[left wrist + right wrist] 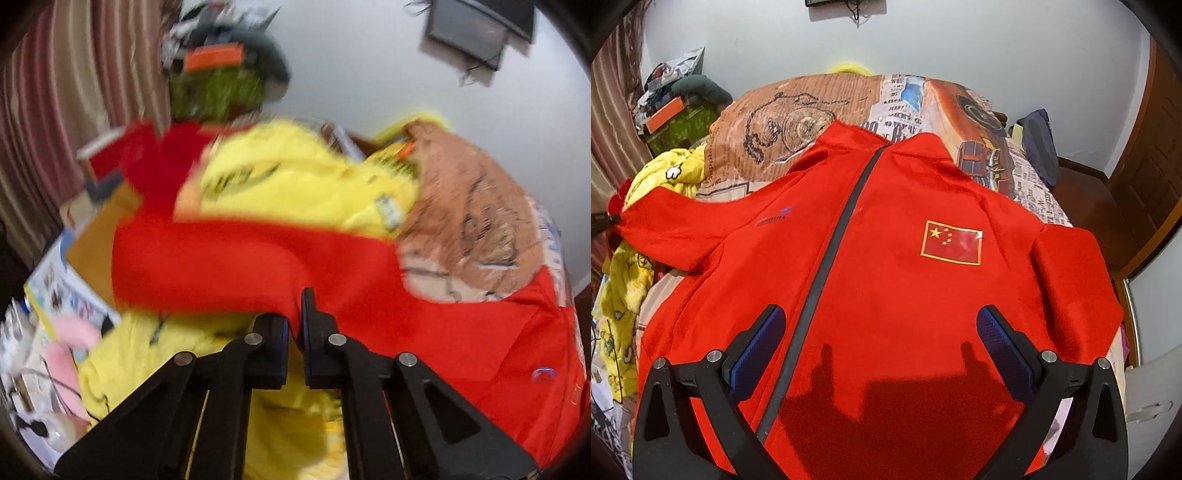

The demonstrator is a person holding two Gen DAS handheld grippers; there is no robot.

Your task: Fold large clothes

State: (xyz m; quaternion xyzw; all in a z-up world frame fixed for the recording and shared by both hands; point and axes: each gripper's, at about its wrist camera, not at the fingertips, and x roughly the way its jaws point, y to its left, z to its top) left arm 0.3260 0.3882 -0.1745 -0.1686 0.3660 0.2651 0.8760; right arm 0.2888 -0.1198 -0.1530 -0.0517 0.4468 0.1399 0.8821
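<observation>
A large red jacket (886,258) lies spread front-up on the bed. It has a dark zip (827,258) down its middle and a flag patch (951,242) on the chest. My right gripper (881,339) hovers open over the jacket's lower front, and nothing sits between its blue pads (757,350). In the blurred left wrist view, my left gripper (295,325) is shut on the red sleeve (221,266), which stretches away to the left. In the right wrist view that sleeve (676,229) is pulled out to the left edge.
A yellow printed garment (295,177) is heaped at the bed's left side (624,288). The printed bed cover (798,110) shows beyond the collar. A clutter pile (676,107) and curtain (44,110) stand left; a dark garment (1039,144) and wooden door (1152,166) right.
</observation>
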